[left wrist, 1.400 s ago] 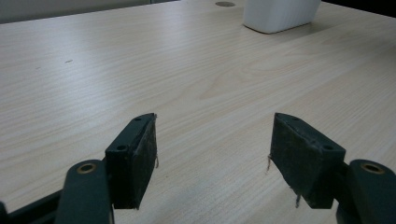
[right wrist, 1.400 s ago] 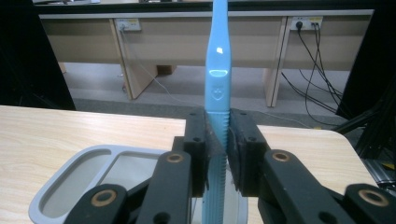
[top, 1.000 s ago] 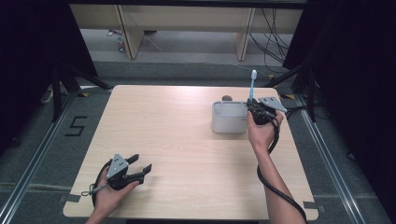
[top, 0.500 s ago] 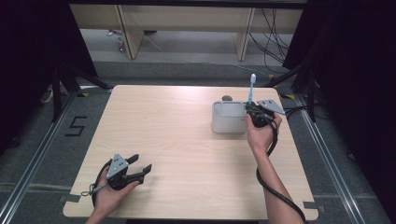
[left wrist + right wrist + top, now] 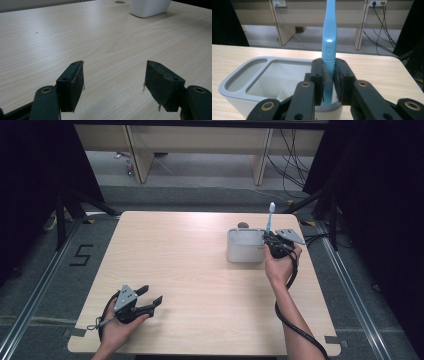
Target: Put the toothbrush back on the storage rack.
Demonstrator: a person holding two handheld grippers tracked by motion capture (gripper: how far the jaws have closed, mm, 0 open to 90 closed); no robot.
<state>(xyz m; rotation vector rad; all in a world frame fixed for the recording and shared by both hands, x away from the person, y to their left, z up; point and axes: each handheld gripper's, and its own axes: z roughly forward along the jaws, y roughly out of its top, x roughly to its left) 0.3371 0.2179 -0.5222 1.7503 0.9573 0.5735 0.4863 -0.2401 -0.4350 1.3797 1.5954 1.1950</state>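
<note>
The lower end of the toothbrush [image 5: 330,45] is hidden behind the jaws of the right gripper [image 5: 329,82], and its head is cut off by the top edge of the right gripper view. In the high view the toothbrush [image 5: 270,218] is very small, and only a pale tip on a blue stem can be seen. A small dark round thing [image 5: 242,225] behind the holder [image 5: 243,251] is too small to name.

The toothbrush is light blue plastic, smooth and glossy, with a small shield mark and fine ribs on the handle. It stands upright, clamped between the two black pads, over the right end of the holder [image 5: 244,85].

The holder is a pale grey box with rounded corners, a thick matte rim and a narrow slot beside a wide compartment. It sits near the far right corner of the table [image 5: 190,270], which is light wood with fine grain.

The left gripper [image 5: 113,85] rests near the front left corner with its jaws wide apart and nothing between them. Its pads are dark, rough and a little frayed at the edges.
</note>
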